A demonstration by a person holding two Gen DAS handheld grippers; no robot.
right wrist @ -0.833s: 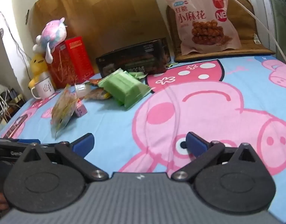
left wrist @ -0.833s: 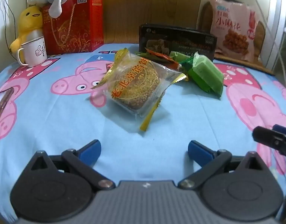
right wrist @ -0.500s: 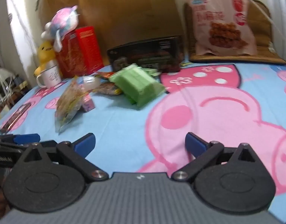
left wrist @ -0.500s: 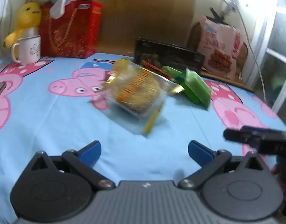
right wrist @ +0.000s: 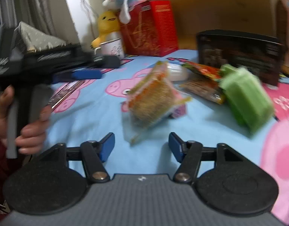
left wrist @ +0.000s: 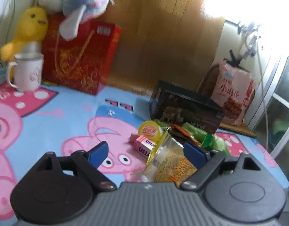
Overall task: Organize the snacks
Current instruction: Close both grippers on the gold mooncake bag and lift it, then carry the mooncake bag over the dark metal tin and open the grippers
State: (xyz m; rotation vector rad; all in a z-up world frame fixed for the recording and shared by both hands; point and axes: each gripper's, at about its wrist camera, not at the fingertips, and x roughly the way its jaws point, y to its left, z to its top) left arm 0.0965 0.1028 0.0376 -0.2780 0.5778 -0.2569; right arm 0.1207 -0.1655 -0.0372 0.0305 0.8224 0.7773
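L gripper (left wrist: pixel 145 150) jaws apart, clear-wrapped cake (left wrist: pixel 171 162) between them at 3 o'clock side, not squeezed. R gripper (right wrist: pixel 141 145) jaws apart, empty; cake at 12 on pig bedsheet (right wrist: pixel 91 116).

Two low wrist views, shared snacks (left wrist: pixel 172 162)

Surface cloth (left wrist: pixel 72 116): light blue, pink pig print. Gift bag (left wrist: pixel 78 60): red, gold scrollwork. Wrapped snack block (right wrist: pixel 246 96): green.
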